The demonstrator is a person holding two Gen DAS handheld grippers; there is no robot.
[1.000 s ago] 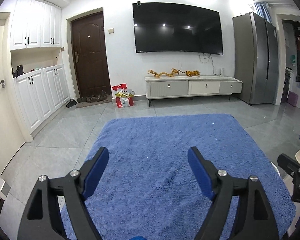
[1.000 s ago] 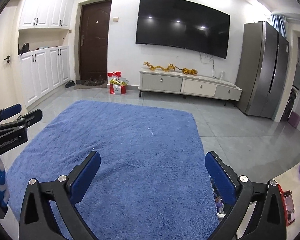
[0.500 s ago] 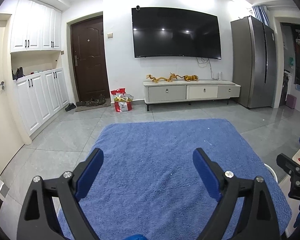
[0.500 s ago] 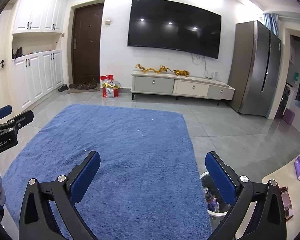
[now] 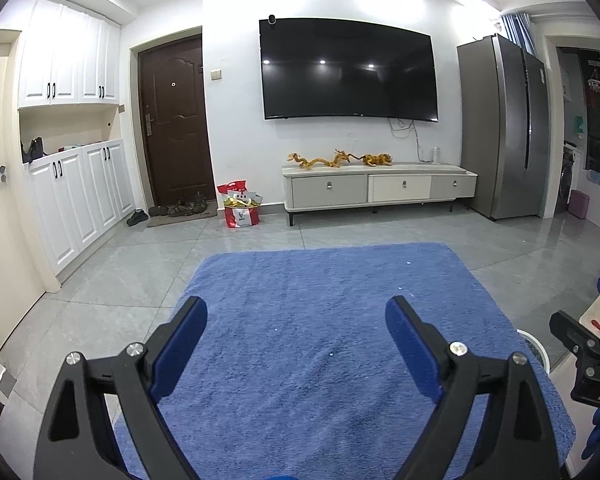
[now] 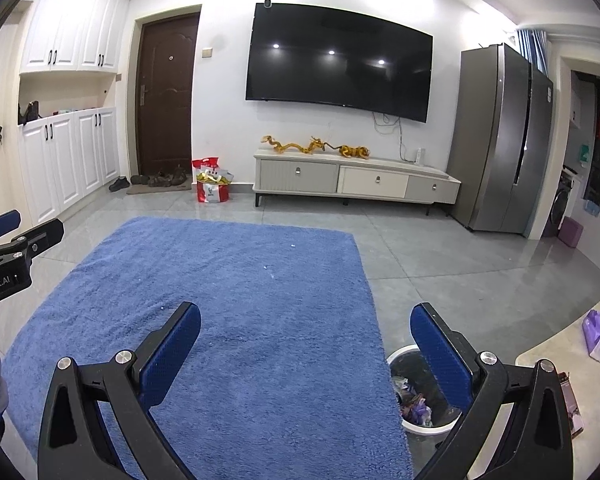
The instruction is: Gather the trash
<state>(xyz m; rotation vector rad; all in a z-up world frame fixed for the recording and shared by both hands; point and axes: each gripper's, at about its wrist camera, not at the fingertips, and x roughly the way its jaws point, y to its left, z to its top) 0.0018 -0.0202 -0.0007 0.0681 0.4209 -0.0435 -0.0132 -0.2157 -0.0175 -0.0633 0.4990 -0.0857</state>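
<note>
Trash fills a white bin beside the blue rug, just under the right gripper; only that view shows inside. Left gripper and right both gape empty.

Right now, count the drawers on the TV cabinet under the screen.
3, side by side along the TV cabinet: left drawer, middle drawer, right drawer. None appear hidden.

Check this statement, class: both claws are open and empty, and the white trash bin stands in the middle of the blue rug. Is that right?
One error: the white trash bin stands on the grey floor tiles beside the blue rug, at its right edge, as the right wrist view shows. Both claws, left and right, are open and empty.
</note>
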